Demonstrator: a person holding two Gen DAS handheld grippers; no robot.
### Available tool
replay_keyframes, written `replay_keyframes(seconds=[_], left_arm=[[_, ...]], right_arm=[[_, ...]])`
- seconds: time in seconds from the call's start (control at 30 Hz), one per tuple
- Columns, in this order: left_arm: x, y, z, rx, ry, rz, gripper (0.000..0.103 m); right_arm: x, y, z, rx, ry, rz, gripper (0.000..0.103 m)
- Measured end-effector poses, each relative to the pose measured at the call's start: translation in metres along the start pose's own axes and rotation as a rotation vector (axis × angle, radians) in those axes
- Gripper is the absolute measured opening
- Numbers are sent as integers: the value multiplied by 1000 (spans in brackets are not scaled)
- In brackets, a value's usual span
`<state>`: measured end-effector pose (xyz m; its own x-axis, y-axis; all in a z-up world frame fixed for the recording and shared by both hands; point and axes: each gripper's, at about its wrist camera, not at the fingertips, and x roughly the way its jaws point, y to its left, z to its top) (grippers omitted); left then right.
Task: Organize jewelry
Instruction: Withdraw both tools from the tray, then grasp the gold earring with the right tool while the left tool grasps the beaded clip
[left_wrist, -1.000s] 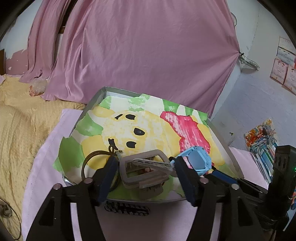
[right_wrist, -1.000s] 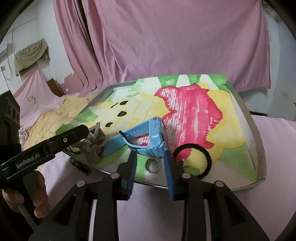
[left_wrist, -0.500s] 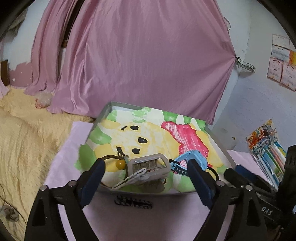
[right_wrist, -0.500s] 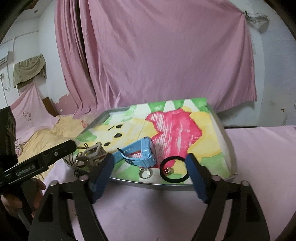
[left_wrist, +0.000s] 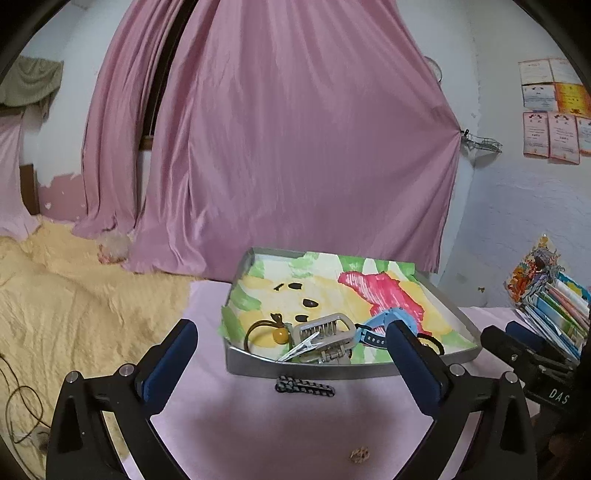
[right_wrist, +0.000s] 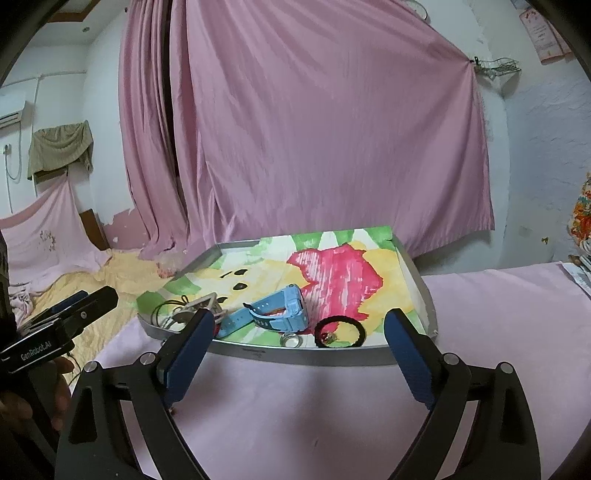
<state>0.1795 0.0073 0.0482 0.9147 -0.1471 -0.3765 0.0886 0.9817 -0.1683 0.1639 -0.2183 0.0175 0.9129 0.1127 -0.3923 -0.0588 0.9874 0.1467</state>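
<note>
Both tools stand spread wide with nothing between their blue pads. The left tool (left_wrist: 291, 354) hangs above the pink-covered desk (left_wrist: 258, 424), short of the near rim of the metal tray (left_wrist: 332, 369), touching nothing. The right tool (right_wrist: 299, 350) hovers the same way in front of the tray's near edge, level and pointing towards the pink curtain (right_wrist: 314, 129) at the far side.

The jewelry lies along the near edge of the tray, on its painted lining: a brown hair tie with an amber bead (left_wrist: 279, 334) at the left, a beige claw clip (left_wrist: 327, 332) with a silver clip (left_wrist: 301, 345) lying against it, then the blue watch (right_wrist: 284, 310), and a black hair band (right_wrist: 340, 332) at the right.

The left view alone shows a small black chain-like piece (left_wrist: 304, 386) on the desk just outside the tray's near rim, and a small beige trinket (left_wrist: 360, 455) nearer still. The right view alone shows a silver ring (right_wrist: 290, 340) between watch and black band — and, at its left edge, the hand (right_wrist: 55, 391) gripping the left tool's handle.
</note>
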Motion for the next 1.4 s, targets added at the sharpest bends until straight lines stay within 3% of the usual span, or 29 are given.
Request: replay_keyframes(seconds=[0.37, 0.57, 0.8, 1.03, 1.33, 1.4], left_arm=[[-27, 8, -14, 78, -15, 41, 102], [-33, 21, -17, 89, -4, 54, 102], [-28, 37, -18, 112, 44, 71, 102], [-11, 47, -20, 98, 128, 30, 102], [15, 55, -23, 83, 242, -12, 102], [21, 55, -24, 80, 271, -16, 102]], right_arm=[[-23, 14, -14, -28, -17, -8, 91], [-23, 28, -20, -58, 17, 2, 91], [-8, 46, -27, -91, 130, 55, 91], [11, 62, -35, -132, 243, 104, 90], [30, 79, -43, -194, 360, 159, 71], [36, 82, -47, -201, 396, 174, 71]])
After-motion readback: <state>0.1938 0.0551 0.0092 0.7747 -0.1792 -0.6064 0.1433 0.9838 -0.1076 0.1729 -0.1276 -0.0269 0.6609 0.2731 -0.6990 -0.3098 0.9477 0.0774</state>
